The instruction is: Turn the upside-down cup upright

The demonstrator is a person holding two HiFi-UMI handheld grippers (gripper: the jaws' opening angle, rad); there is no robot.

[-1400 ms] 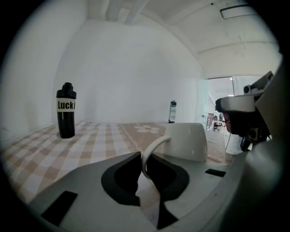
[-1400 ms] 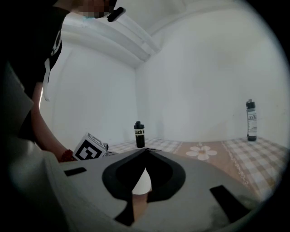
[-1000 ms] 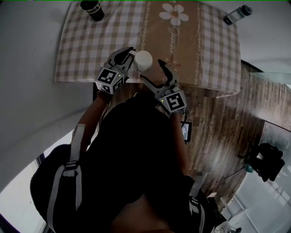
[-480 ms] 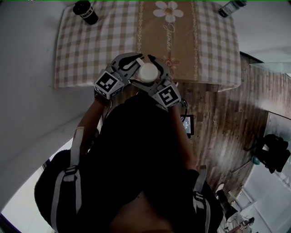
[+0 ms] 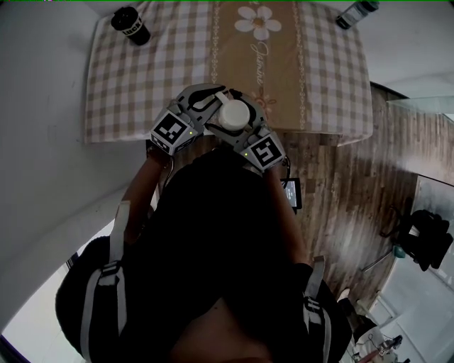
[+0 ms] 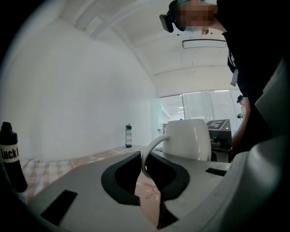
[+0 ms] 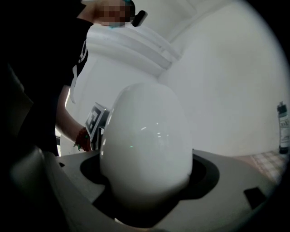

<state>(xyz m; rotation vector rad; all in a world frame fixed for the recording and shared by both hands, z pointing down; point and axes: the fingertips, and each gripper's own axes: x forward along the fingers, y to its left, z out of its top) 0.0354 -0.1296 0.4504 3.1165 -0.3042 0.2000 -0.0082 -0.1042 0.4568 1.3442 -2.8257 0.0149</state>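
A white cup (image 5: 234,112) hangs in the air over the near edge of the table, just in front of the person's body. In the head view its top is a flat white disc with a ring, and no opening shows. My left gripper (image 5: 216,99) is shut on the cup's thin handle (image 6: 152,147), which runs between the black pads. The cup body (image 6: 188,138) stands beyond them. My right gripper (image 5: 228,119) faces it from the other side. Its jaws have just been closing and now hug the cup's round wall (image 7: 145,145), which fills the hollow of the pads (image 7: 199,181).
The table wears a checked cloth with a brown flowered runner (image 5: 259,49). A black bottle (image 5: 130,25) stands at its far left corner, and a second bottle (image 5: 352,14) lies at the far right corner. Wooden floor (image 5: 340,198) lies to the right.
A second ago the right gripper stood open beside the cup. It has since swung in, and its jaws now enclose the cup body. The left gripper carried the cup slightly right, toward the person.
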